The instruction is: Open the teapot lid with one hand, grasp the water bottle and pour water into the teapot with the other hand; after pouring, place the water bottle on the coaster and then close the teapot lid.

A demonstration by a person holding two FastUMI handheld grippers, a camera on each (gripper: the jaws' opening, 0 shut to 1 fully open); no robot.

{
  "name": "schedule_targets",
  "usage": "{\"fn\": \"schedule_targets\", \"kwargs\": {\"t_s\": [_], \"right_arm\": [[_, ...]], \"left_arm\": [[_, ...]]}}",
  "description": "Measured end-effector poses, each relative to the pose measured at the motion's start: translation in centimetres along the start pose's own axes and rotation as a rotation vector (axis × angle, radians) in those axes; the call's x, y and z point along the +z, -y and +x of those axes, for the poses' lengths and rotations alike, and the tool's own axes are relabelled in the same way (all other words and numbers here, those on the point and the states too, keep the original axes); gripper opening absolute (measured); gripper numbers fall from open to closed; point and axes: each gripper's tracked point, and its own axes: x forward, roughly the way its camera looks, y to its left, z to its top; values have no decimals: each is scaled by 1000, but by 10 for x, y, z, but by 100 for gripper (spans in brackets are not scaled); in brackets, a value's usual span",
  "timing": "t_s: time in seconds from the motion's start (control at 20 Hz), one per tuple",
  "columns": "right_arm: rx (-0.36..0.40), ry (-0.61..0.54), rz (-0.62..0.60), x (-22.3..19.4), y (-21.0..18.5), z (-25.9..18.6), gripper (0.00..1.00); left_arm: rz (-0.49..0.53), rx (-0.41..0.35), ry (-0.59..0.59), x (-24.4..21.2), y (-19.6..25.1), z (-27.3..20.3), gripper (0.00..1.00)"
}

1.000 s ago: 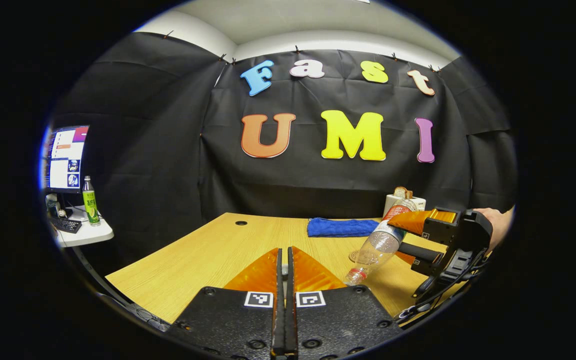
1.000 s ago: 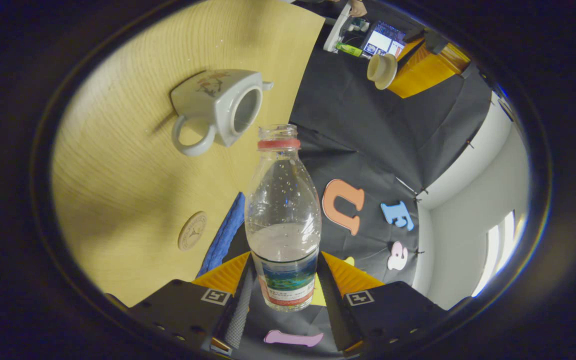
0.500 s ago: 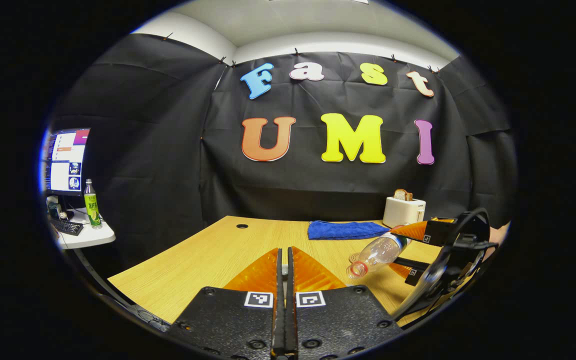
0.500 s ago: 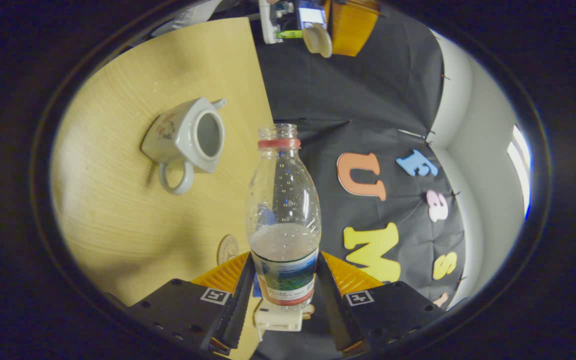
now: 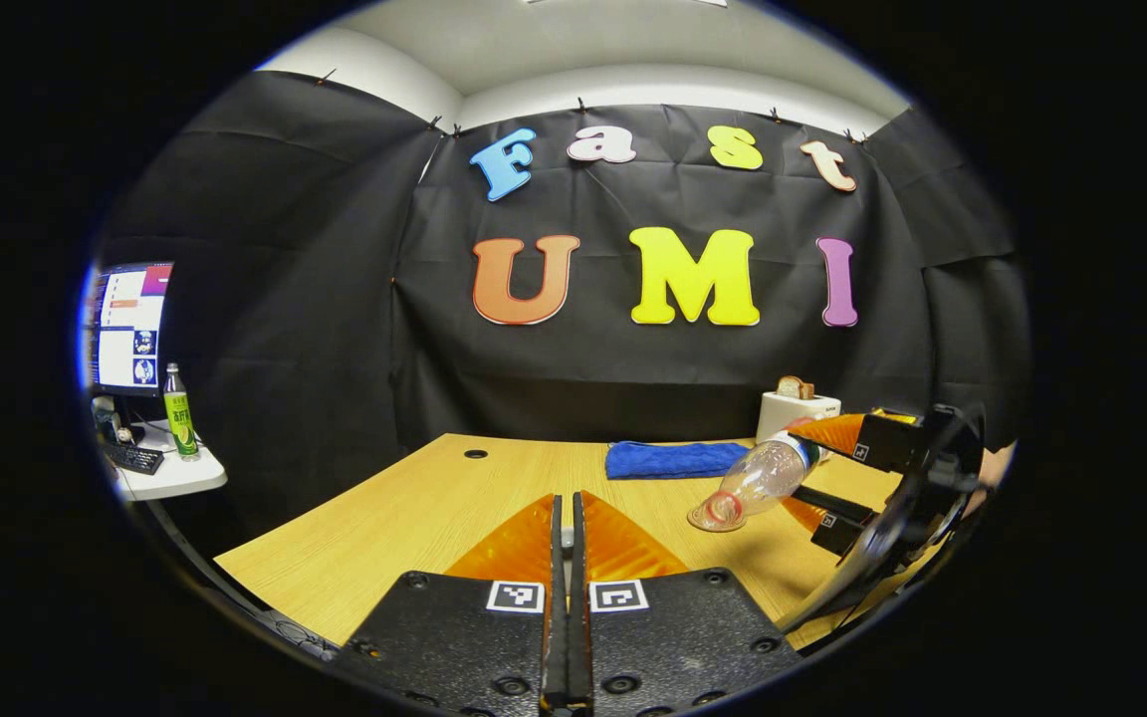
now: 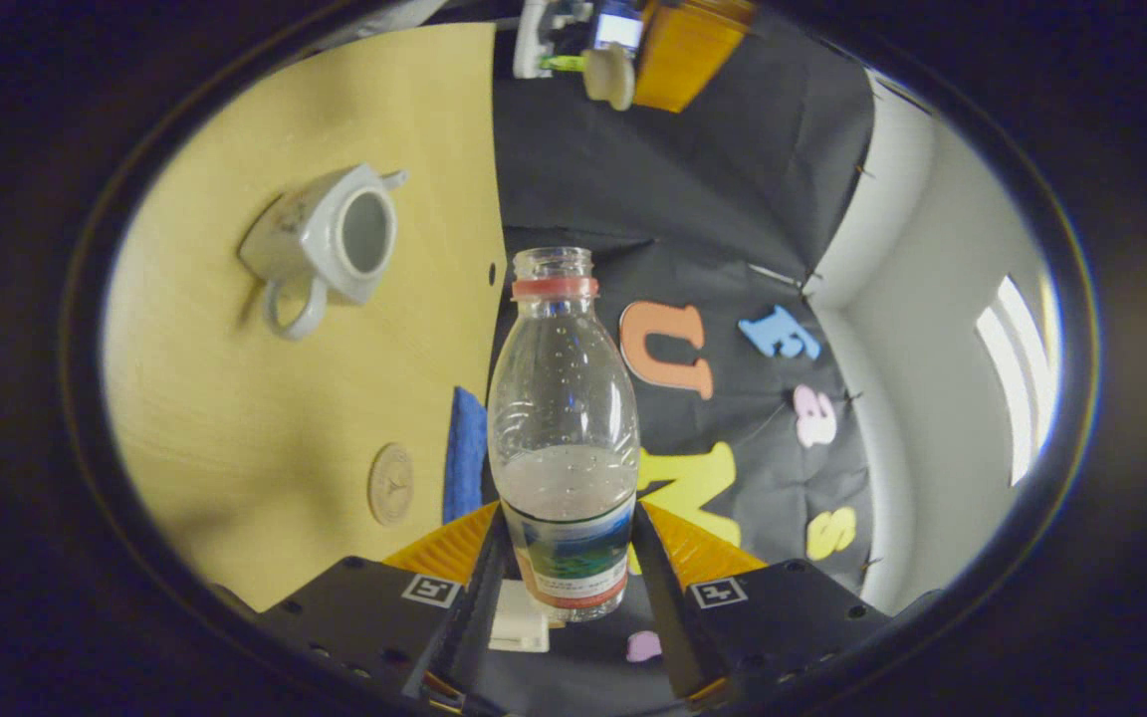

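The right claw (image 6: 564, 568) grips the water bottle (image 6: 564, 438) low on its labelled body, one finger on each side, with the uncapped mouth pointing away from the camera; in the left gripper view the same bottle (image 5: 755, 482) lies tipped nearly on its side above the bench (image 5: 414, 513). It looks like thin clear plastic, about a third full, so I judge it light but easily dented: a hard squeeze would buckle the wall and could push water out of the open neck, and the smooth wet-looking surface may slip, so the label band near the base seems the sound place to hold. The teapot (image 6: 327, 242) stands open on the bench away from the bottle's mouth, glazed ceramic, stiff and chippable, with a loop handle toward the camera. Its lid (image 6: 609, 76) sits pinched in the left claw (image 6: 633, 72), seen far off in the right gripper view; in its own view that claw (image 5: 565, 533) shows its fingers drawn almost together. The round coaster (image 6: 390, 483) lies flat on the bench near a folded blue cloth (image 5: 675, 459). The bench is smooth pale wood-grain. A toaster (image 5: 799, 408) stands at the back, and a side table with a monitor (image 5: 125, 325) and a green bottle (image 5: 178, 425) stands to one side.
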Motion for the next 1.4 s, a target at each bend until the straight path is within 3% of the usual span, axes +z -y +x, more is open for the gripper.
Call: {"fn": "schedule_targets", "kwargs": {"t_s": [0.15,0.6,0.8,1.05,1.15,1.3,1.4], "right_arm": [[4,14,-78,-3,-14,0,69],[-87,92,-313,23,5,8,68],[-123,120,-373,31,10,8,67],[-120,114,-357,25,11,10,69],[-81,92,-265,16,5,13,69],[140,-4,141,-11,-28,23,68],[231,-78,433,-19,-32,19,71]], "left_arm": [[3,1,5,2,-1,-1,3],[-10,11,12,5,-7,-4,3],[-10,12,13,5,-7,-4,3],[-13,13,14,5,-8,-3,3],[-17,12,16,6,-7,-4,3],[-16,14,19,8,-8,-5,3],[-20,13,19,7,-8,-5,3]]}}
